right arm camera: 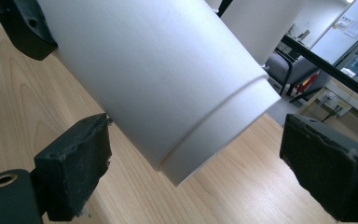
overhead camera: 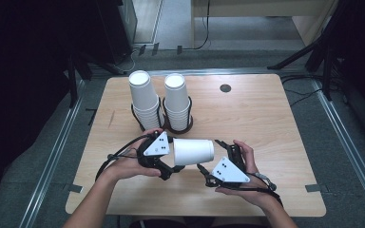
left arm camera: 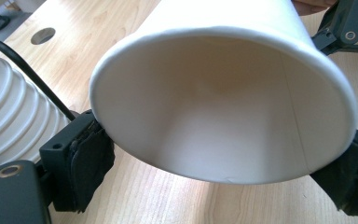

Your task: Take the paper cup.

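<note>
Cup [overhead camera: 194,151] lying sideways above near table [overhead camera: 266,123], clamped at its rim by left gripper [overhead camera: 167,164] for a handover. Right gripper [overhead camera: 208,172] open around cup's base, pads apart. Two stacks [overhead camera: 160,102] upright behind, waiting.

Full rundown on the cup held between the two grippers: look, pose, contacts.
The paper cup is plain white with a rolled rim, empty and undented. It lies on its side above the table, in front of two cup stacks. The left gripper clamps its open rim end; the right gripper's pads stand apart from its base end.
</note>
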Motion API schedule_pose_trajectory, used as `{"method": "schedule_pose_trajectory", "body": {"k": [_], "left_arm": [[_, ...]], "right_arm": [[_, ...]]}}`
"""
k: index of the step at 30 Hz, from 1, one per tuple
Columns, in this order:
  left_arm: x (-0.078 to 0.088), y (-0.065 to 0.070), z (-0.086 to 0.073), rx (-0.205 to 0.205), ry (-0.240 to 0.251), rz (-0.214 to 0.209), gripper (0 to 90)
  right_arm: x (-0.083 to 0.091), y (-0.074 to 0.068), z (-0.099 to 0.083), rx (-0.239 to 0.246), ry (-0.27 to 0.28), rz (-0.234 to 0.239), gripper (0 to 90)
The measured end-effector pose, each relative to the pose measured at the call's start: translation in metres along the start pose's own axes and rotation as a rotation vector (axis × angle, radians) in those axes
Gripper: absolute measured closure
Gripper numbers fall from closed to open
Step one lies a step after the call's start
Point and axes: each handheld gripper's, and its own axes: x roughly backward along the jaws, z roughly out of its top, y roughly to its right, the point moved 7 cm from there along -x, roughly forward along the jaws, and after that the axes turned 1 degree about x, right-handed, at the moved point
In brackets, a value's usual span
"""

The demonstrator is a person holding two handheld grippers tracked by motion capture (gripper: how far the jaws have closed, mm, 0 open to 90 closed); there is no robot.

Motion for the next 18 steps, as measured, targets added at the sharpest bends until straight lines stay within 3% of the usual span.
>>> {"method": "schedule_pose_trajectory", "body": {"k": [9,18], "left_arm": [[-0.0009,0.0013,0.0017,-0.023,-0.025,-0.024,8.8],[-0.001,0.0035,0.0038,-0.05,-0.065,-0.073,8.8]], "right_arm": [[0.0,-0.0057,-0.0004,0.023,0.003,0.029,9.3],[0.0008,-0.0086,-0.0021,0.033,0.004,0.057,10.1]]}}
